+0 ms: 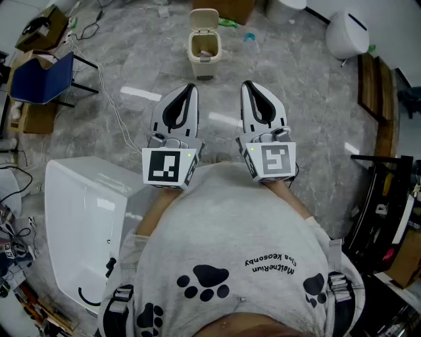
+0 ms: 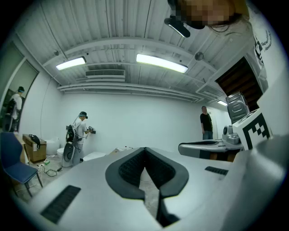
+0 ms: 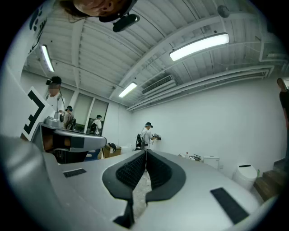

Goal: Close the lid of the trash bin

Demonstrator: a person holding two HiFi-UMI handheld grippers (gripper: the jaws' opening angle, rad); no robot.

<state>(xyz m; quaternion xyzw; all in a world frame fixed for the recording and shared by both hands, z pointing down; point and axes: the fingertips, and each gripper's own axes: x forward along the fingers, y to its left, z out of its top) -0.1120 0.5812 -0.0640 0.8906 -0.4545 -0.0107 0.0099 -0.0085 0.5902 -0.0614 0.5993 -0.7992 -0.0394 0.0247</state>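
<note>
The trash bin [image 1: 204, 47] stands on the floor at the upper centre of the head view, with its lid [image 1: 204, 18] raised upright at the far edge and something pale showing inside. It is well apart from both tools. The left hand-held gripper [image 1: 189, 88] and the right hand-held gripper [image 1: 248, 85] sit level at mid-frame, close to the person's body. Each is clenched with nothing between its jaws.

The bin looks small and light. A push on the lid from the front would likely slide or tip it rather than swing the lid down. Narrow closed tips could also skid off the smooth lid. A cable [image 1: 113, 113] trails across the floor [image 1: 309, 99] at the left and could snag a foot on the walk over.
</note>
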